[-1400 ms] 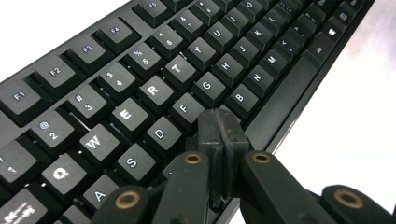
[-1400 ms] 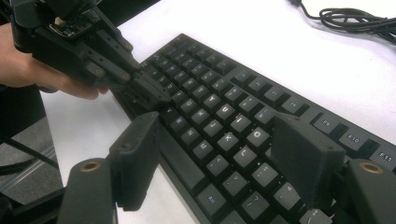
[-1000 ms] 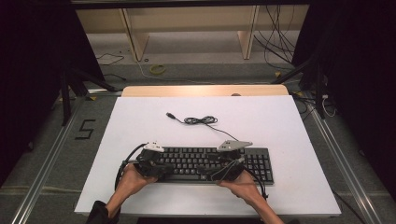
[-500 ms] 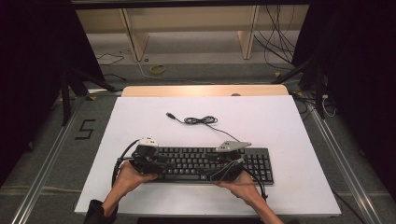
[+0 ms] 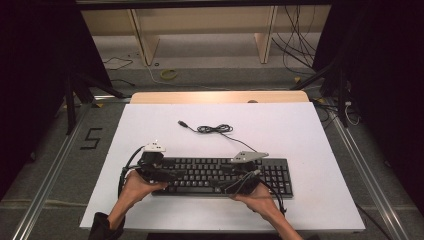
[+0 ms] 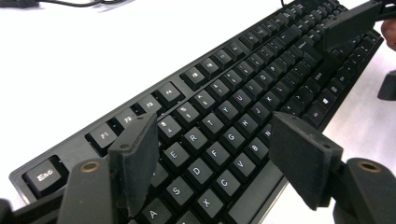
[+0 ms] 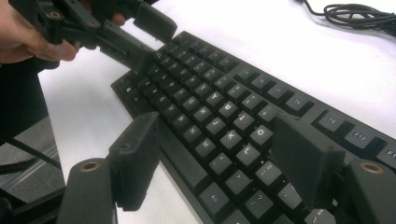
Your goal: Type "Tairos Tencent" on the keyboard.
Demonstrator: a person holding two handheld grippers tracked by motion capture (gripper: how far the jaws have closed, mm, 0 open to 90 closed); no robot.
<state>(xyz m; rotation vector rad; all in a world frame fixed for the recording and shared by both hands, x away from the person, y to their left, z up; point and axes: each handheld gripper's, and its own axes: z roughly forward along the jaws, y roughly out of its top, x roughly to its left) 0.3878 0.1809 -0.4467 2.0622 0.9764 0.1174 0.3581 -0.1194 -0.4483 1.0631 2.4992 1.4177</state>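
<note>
Two grippers flank a black keyboard lying flat near the white table's front edge, long axis running left to right, its cord trailing away. The left gripper, jaws just opened wide, straddles its left end untouching. The right gripper spans the keyboard's width; whether it pinches is unclear.

You see a black plastic keyboard with smooth, slightly shiny keycaps lying on a matt white table. Behind the keyboard, its thin cable looks like glossy black rubber. Beyond the keyboard, a strip of pale, smooth wood edges the table.
</note>
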